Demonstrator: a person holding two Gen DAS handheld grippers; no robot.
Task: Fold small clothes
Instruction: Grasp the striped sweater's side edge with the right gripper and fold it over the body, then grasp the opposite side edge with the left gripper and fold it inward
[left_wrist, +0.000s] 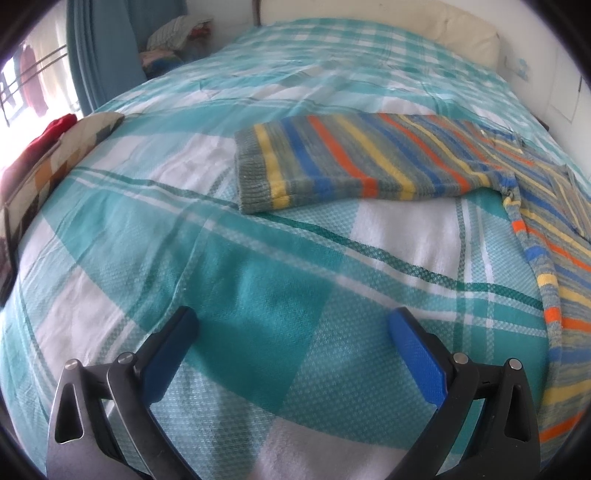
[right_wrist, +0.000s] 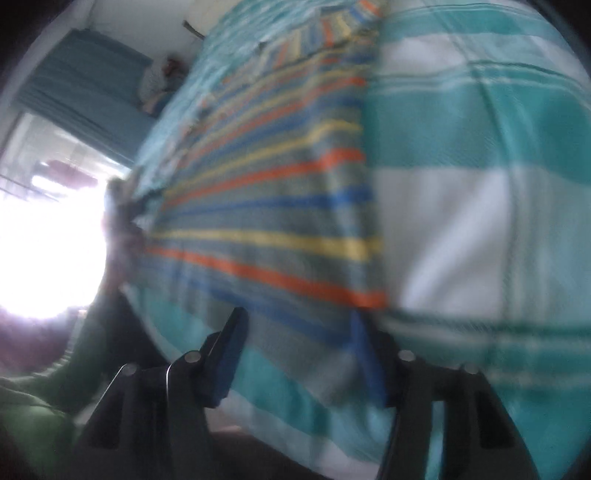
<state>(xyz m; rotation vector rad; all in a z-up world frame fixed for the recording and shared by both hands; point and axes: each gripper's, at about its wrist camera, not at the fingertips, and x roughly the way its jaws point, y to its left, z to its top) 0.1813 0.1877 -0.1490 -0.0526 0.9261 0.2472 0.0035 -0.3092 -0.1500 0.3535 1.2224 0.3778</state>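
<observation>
A knitted sweater (left_wrist: 351, 162) with grey, blue, orange and yellow stripes lies flat on the bed, its body folded into a narrow band and one sleeve (left_wrist: 543, 266) trailing toward the near right. My left gripper (left_wrist: 291, 321) hovers open over the bare checked sheet (left_wrist: 221, 258), well short of the sweater, with nothing between its blue pads. The right wrist view is blurred. There my right gripper (right_wrist: 297, 325) sits at the near edge of the sweater (right_wrist: 277, 206) with its fingers apart. I see no cloth pinched between them.
A cream pillow (left_wrist: 443, 29) lies at the head of the bed. A patchwork cushion (left_wrist: 74, 144) and a red cloth (left_wrist: 55, 127) sit at the left edge. A teal curtain (left_wrist: 103, 48) and a clothes pile (left_wrist: 177, 33) stand behind. A bright window (right_wrist: 44, 240) glares on the left.
</observation>
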